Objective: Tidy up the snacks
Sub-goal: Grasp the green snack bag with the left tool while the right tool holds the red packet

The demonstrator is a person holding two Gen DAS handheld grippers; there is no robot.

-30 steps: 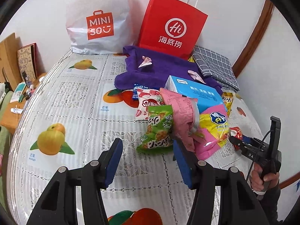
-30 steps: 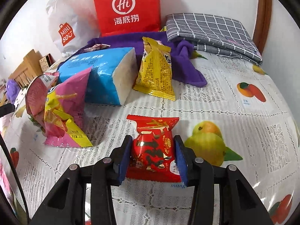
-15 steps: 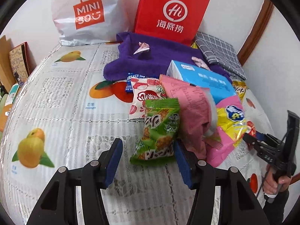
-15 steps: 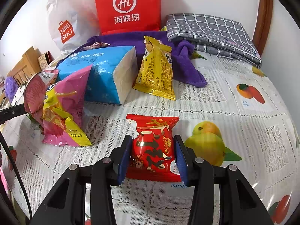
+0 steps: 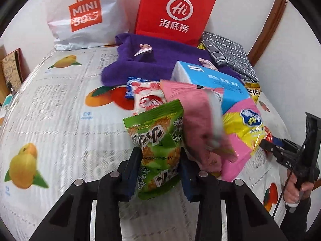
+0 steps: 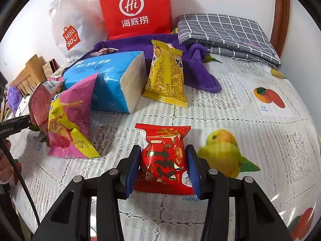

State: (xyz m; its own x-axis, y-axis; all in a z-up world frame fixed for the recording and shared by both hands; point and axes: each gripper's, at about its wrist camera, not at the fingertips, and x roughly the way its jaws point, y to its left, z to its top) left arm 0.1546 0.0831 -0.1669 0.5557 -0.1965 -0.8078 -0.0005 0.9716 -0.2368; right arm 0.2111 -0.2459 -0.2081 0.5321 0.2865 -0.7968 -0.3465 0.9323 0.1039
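Crinkly green packet, glossy red pouch

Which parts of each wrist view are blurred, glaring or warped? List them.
Left wrist view: motion blur smears the pink packet and the white bag's logo; the green packet is readable. Right wrist view: sharp, red packet crisp, mild glare on the tablecloth lower right. Both: fisheye bending, black corners.
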